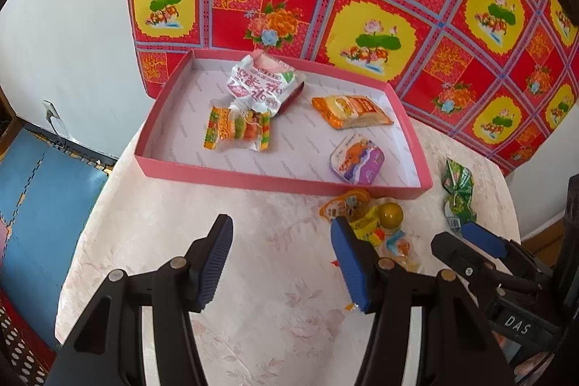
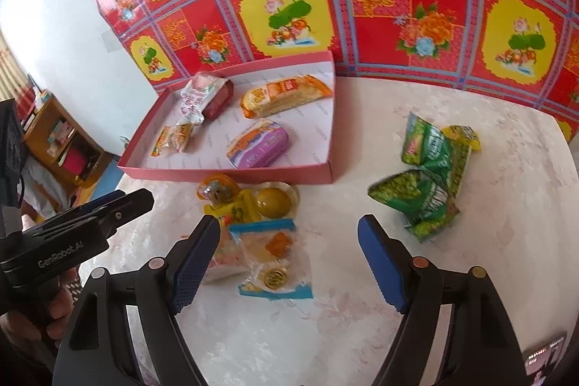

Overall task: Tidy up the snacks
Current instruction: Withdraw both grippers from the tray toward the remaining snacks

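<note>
Four snacks already lie in the pink tray (image 1: 231, 170); we are midway, with a small heap of packets (image 2: 253, 216) on the tabletop (image 2: 470, 277) just before its near wall and green bags (image 2: 427, 183) off to the right. Our right hand-held gripper (image 2: 289, 234) hangs spread over the clear packet (image 2: 275, 259), holding nothing. Our left hand-held gripper (image 1: 282, 234) is spread and empty too. Next, we judge, comes closing on that flat, slippery packet.

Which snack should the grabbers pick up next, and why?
Probably the right gripper should dip and close on the clear blue-edged packet. It lies on the table between the open fingers, outside the pink tray.
</note>
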`<action>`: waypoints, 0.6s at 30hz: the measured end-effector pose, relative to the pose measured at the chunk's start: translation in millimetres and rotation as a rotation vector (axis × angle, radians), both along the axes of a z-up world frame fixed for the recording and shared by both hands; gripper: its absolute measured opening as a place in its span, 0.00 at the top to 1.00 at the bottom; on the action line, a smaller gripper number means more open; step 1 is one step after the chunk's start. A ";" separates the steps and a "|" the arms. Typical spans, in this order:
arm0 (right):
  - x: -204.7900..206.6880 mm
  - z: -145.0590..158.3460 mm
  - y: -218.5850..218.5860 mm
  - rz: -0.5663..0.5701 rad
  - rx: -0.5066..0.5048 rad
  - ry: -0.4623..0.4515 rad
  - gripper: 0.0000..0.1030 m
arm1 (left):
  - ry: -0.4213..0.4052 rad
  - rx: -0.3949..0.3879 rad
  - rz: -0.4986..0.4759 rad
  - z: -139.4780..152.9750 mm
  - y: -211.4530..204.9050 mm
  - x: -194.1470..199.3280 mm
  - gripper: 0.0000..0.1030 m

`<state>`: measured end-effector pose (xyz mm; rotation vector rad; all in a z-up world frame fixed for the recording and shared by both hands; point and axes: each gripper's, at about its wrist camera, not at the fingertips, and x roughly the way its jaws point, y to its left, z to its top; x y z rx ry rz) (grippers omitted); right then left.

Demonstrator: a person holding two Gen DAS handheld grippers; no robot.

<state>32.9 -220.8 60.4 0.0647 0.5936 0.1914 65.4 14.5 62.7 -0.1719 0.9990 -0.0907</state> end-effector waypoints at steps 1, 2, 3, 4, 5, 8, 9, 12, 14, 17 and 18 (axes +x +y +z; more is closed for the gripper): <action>-0.1 -0.8 -1.0 -0.002 0.002 0.001 0.22 | 0.004 -0.001 -0.003 -1.3 -1.5 -0.4 0.42; -0.1 -1.9 -2.8 -0.004 0.006 0.004 0.22 | 0.009 -0.004 -0.007 -2.5 -3.3 -0.8 0.42; -0.3 -3.1 -4.4 -0.005 0.009 0.007 0.22 | 0.012 -0.006 -0.011 -3.2 -4.6 -1.1 0.42; -0.3 -4.1 -5.4 -0.005 0.010 0.008 0.22 | 0.016 -0.008 -0.017 -4.3 -7.2 -1.6 0.42; -0.7 -5.6 -7.0 -0.006 0.011 0.012 0.22 | 0.019 -0.009 -0.022 -4.9 -9.6 -2.1 0.42; -2.6 -10.3 -11.2 -0.011 0.006 0.025 0.22 | 0.028 -0.010 -0.052 -7.2 -19.4 -5.2 0.42; -3.3 -11.3 -12.0 -0.013 0.004 0.028 0.22 | 0.032 -0.009 -0.066 -8.2 -23.3 -6.3 0.42; -5.3 -15.3 -16.3 -0.019 0.004 0.039 0.22 | 0.043 -0.004 -0.103 -11.3 -35.0 -8.3 0.42; -7.5 -17.2 -18.9 -0.022 0.007 0.042 0.22 | 0.053 -0.008 -0.124 -13.2 -41.5 -9.0 0.42; -12.1 -19.3 -21.2 -0.019 0.002 0.037 0.22 | 0.062 -0.004 -0.147 -15.3 -50.5 -9.4 0.42; -13.6 -20.2 -22.2 -0.018 -0.001 0.035 0.22 | 0.065 -0.001 -0.152 -15.9 -52.9 -9.3 0.42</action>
